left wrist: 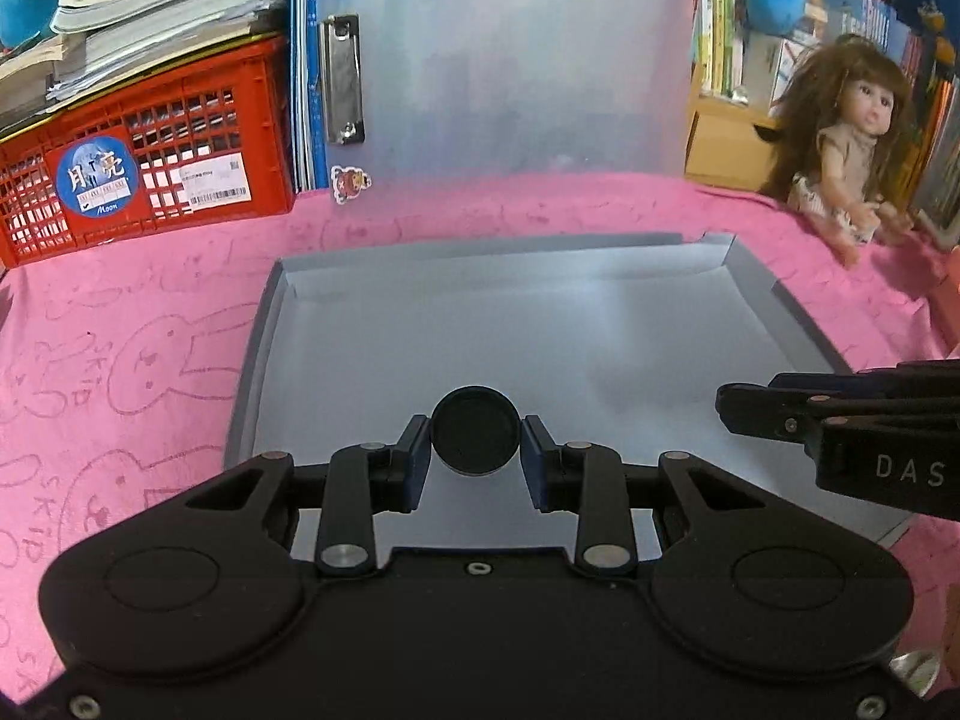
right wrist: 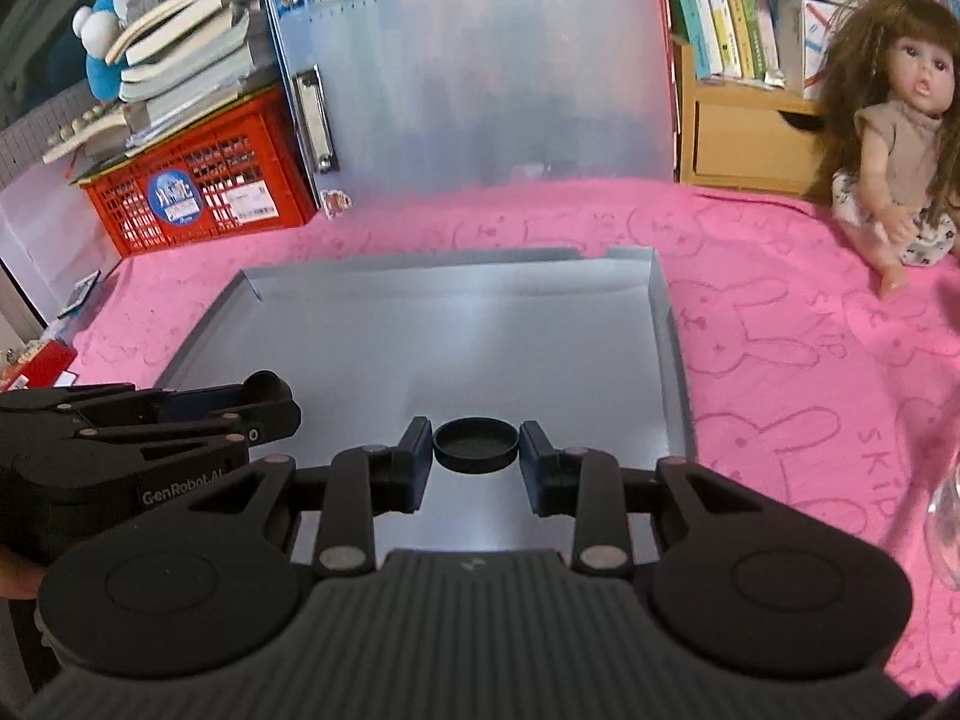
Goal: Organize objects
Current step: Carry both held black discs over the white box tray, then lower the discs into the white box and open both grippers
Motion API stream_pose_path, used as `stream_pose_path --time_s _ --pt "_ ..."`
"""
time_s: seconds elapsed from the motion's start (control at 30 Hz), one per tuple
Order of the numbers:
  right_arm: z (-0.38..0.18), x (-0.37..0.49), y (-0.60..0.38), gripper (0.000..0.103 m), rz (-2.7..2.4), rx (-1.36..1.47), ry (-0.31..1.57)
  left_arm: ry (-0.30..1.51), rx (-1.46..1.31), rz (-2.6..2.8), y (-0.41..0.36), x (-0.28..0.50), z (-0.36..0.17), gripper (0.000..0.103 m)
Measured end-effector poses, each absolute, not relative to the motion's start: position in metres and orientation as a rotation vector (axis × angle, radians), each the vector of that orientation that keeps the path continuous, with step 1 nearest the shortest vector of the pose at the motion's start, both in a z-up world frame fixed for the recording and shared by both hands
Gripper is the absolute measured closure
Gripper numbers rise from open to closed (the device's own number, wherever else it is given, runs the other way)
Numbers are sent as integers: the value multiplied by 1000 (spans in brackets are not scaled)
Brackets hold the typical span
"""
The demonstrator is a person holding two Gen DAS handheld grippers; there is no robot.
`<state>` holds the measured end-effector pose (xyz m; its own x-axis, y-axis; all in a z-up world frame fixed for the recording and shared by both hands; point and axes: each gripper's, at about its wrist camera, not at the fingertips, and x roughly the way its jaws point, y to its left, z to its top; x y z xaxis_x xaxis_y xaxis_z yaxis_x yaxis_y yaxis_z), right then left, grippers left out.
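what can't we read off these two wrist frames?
- Left wrist view: whether the left tongs pinch the black cap or just flank it; no visible contact.
- Right wrist view: same for the right tongs and their cap, which seems to rest on the grey tray.
- Clear object, cut by the right edge.
- Crate label: print too small.

Even indoor light, soft focus, fisheye-bent edges

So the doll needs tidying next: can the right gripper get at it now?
Probably not yet. The right gripper seems shut on a black cap over the grey tray. The pink cloth between it and the doll looks free.
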<state>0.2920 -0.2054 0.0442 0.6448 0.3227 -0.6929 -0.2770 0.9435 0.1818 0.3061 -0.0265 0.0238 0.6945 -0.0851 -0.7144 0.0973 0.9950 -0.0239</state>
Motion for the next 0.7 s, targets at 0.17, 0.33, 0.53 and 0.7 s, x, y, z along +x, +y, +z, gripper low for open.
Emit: stream_pose_path --time_s 0.17,0.33,0.53,0.7 --pt "38 296 -204 66 338 60 823 817 24 -99 -27 309 17 73" --pt "31 299 -204 66 333 56 846 818 46 -96 -30 311 12 72" --pt "28 298 -201 67 333 33 848 808 66 -99 -32 310 11 72" --pt "28 297 -199 63 337 24 843 804 74 -98 -33 310 12 72"
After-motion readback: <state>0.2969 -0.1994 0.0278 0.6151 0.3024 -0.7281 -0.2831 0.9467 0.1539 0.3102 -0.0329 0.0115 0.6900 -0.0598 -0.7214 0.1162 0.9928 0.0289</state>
